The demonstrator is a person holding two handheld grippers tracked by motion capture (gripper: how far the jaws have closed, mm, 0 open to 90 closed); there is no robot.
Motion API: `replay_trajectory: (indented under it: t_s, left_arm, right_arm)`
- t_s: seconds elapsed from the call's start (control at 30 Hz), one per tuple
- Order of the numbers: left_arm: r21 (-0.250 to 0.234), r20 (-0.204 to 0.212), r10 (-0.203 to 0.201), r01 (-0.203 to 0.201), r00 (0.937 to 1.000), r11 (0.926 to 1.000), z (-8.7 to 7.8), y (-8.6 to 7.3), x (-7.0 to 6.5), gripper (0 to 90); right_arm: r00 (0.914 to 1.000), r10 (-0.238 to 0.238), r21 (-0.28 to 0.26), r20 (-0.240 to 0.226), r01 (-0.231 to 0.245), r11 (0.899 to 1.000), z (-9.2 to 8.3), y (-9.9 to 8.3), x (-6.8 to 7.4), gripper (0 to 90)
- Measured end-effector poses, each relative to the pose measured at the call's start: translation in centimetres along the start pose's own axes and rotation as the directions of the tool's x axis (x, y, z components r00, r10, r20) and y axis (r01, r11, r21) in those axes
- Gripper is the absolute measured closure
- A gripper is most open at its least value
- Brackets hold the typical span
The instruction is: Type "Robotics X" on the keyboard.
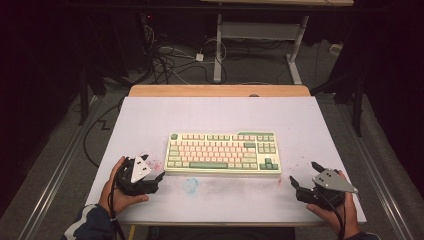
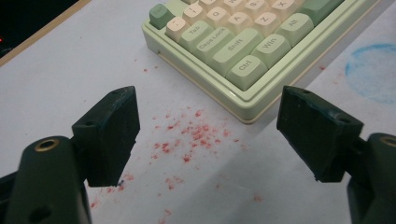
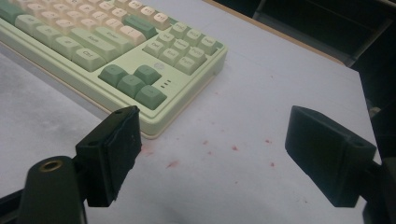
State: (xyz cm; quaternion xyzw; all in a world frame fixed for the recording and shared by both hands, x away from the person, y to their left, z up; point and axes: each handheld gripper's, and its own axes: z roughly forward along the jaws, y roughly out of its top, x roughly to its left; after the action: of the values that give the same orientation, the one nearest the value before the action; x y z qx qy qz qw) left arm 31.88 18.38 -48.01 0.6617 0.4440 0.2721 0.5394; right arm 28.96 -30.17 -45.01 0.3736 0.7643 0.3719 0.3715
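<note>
While both grippers sit off its two near corners, the scene reads as follows.

Keyboard: the keyboard [image 1: 223,153], pale green case with cream and green keys, lies flat at the middle of the table, its long side running across the high view; nothing touches it.
Keyboard, left end: in the left gripper view its near left corner [image 2: 247,109] with the Ctrl, Shift and Tab keys lies just beyond the jaws, apart from them.
Keyboard, right end: in the right gripper view the corner with the dark green arrow keys [image 3: 133,81] lies just beyond the left-hand jaw, not touching it.
Left gripper: the left gripper [image 1: 159,177], held in the person's left hand [image 1: 116,192], rests near the keyboard's left end; its jaws stand wide apart with nothing between them.
Right gripper: the right gripper [image 1: 304,174], held in the right hand [image 1: 336,210], sits off the keyboard's right end; jaws wide apart, nothing between them.
Table: the white table top [image 1: 150,117] bears red specks [image 2: 194,135] under the left gripper and a faint blue ring [image 1: 190,185] in front of the keyboard.
</note>
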Motion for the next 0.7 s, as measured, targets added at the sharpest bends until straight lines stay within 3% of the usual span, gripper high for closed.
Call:
replay_trajectory:
  t_s: [0.47, 0.7]
  left_arm:
    - [0.009, 0.004, 0.003, -0.003, 1.0000, 1.0000, -0.48, -0.16, 0.00, 19.9]
    - [0.013, 0.008, -0.019, 0.019, 0.9998, 0.9997, -0.05, 0.05, 0.02, 20.1]
  right_arm:
    - [1.0000, -0.006, -0.002, -0.004, 0.006, 1.000, -0.19, 0.25, 0.06, 23.1]
    - [0.9963, -0.005, 0.004, -0.085, 0.005, 1.000, 0.52, 0.65, 0.21, 30.9]
